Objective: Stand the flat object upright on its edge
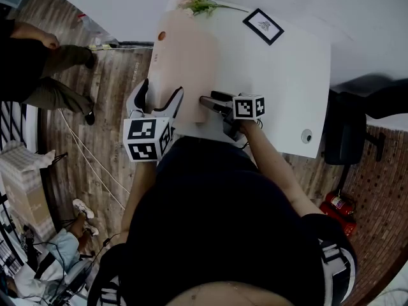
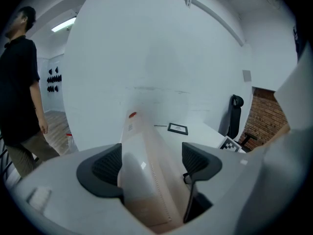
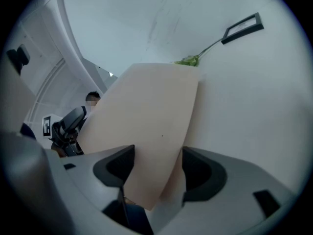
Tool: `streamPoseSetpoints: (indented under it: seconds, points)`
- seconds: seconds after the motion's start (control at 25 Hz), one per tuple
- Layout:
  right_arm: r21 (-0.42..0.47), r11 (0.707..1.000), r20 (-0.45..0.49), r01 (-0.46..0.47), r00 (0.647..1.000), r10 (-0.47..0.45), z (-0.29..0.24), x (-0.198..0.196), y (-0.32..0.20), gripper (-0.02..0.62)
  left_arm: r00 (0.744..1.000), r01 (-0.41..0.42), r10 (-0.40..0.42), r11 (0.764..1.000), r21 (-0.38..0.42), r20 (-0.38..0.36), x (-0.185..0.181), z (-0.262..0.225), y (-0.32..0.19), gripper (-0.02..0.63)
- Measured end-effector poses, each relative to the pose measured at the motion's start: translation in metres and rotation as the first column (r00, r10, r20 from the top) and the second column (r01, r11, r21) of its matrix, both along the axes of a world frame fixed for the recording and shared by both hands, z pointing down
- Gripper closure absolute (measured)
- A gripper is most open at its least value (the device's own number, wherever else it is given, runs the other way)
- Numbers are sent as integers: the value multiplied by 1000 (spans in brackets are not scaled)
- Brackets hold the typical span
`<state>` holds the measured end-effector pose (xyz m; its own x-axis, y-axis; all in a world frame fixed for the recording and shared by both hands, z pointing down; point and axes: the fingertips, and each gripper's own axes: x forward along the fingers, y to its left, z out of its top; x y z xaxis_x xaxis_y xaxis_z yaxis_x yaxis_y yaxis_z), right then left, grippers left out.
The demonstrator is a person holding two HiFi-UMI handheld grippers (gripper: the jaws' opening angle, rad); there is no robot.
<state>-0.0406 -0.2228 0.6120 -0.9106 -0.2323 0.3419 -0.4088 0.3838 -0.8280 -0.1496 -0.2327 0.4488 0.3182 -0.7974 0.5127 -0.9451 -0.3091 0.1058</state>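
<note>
Tilting beige board (image 1: 185,56) off white tabletop (image 1: 280,75), not yet upright. Clamping near end with right claw (image 3: 152,166); straddling edge with left claw (image 2: 152,161), spread wide, not pressing. Likely needing rolling onto edge next, then steadying.

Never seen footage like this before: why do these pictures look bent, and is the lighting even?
Head view: bright white table, dimmer floor around it. Left gripper view: fisheye, black rim, the wall curves, the ceiling light glares. Right gripper view: same fisheye, the board evenly lit, no glare.
</note>
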Motion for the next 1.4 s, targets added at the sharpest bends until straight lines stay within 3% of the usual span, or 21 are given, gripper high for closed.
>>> streamPoseSetpoints:
  seconds: [0.4, 0.64, 0.8, 1.0, 1.4]
  points:
    - [-11, 1000, 9, -28, 1000, 28, 1, 7, 1, 318, 999, -7, 5, 999, -45, -40, 8, -1, 1, 235]
    - [93, 995, -46, -22, 999, 27, -8, 12, 0, 318, 999, -35, 34, 999, -26, -35, 20, -8, 4, 234]
    - [170, 985, -55, 1, 998, 8, -28, 16, 17, 387, 998, -42, 41, 999, -12, -52, 34, -24, 18, 235]
    - [155, 988, -36, -5, 999, 11, -21, 7, 6, 452, 996, -60, 59, 998, -14, -63, 32, -16, 2, 234]
    - [168, 986, -79, -7, 997, 20, -18, 9, 8, 456, 996, -45, 43, 999, -29, -79, 31, -14, 2, 177]
